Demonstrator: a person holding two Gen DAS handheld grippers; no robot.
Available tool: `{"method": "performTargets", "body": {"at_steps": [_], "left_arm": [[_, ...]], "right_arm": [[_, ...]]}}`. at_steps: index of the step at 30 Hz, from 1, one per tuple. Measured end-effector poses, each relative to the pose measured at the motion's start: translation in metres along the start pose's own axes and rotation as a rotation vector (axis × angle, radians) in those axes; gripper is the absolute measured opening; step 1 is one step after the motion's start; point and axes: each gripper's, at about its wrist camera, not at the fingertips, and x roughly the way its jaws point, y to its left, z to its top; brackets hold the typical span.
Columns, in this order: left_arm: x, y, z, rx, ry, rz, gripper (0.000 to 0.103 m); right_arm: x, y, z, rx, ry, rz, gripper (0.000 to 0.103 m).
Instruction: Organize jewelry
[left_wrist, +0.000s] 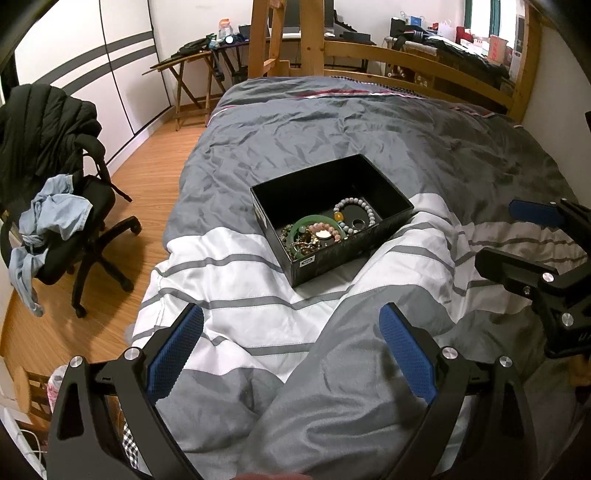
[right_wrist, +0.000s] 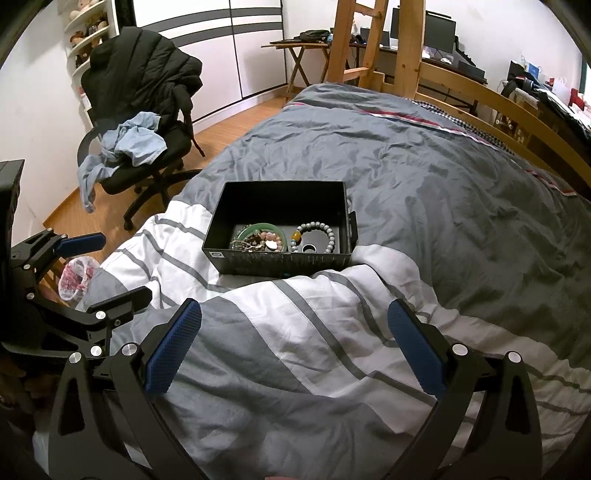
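1. The black box's (right_wrist: 277, 254) near wall hides the lower part of the jewelry heap (right_wrist: 258, 242) in the right wrist view.
2. Tangled small pieces (left_wrist: 301, 245) at the box's seven o'clock corner cannot be told apart.
3. The right gripper (left_wrist: 517, 236) is cut off at three o'clock.

Bracelets (left_wrist: 325, 230) inside open black box (left_wrist: 384, 192)

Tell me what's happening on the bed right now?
A person holds a tool in each hand over the bed. A black box sits on the duvet with the jewelry piled in its near end: a green bangle, a grey bead bracelet and other pieces. The left tool and right tool are both open, empty, and short of the box. Nothing is being handled yet.
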Motion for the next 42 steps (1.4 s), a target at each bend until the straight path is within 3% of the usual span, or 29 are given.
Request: {"method": "performTargets", "body": {"at_steps": [42], "left_arm": [[0.0023,-0.0029,-0.003,0.015,0.008,0.008,0.094]], "right_arm": [[-0.002,0.0025,-0.0043,0.015,-0.003,0.017,0.099]]}}
